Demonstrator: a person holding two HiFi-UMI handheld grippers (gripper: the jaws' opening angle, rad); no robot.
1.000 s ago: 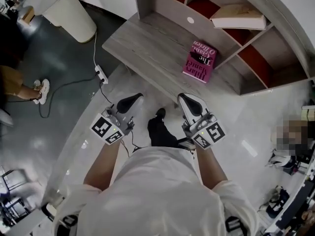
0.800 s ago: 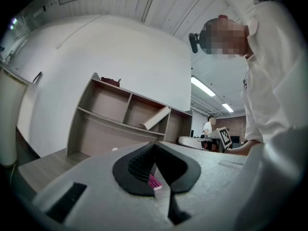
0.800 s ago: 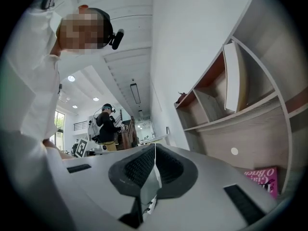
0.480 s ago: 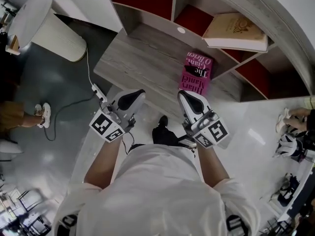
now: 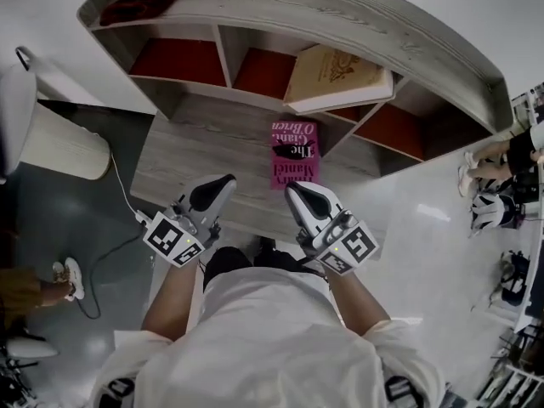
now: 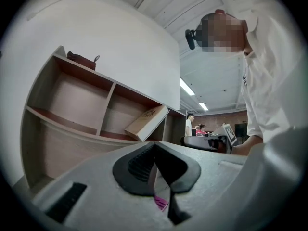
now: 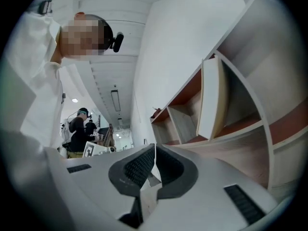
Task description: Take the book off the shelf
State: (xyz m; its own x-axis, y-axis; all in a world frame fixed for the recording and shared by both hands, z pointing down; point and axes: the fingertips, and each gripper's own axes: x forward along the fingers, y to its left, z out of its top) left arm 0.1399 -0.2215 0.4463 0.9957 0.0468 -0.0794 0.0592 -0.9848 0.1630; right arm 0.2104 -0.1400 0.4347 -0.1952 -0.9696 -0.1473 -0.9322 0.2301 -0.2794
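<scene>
We judge this the approach: left hand-held gripper (image 5: 223, 184) and right hand-held gripper (image 5: 297, 192) closed, empty, at the table (image 5: 195, 143) near edge; next, open toward the book (image 5: 336, 76) leaning in the shelf (image 5: 357, 15).

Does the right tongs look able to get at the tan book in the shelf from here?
Probably yes: the tan book leans in an open cubby; only the flat pink book lies between. The right tongs are shut.
</scene>
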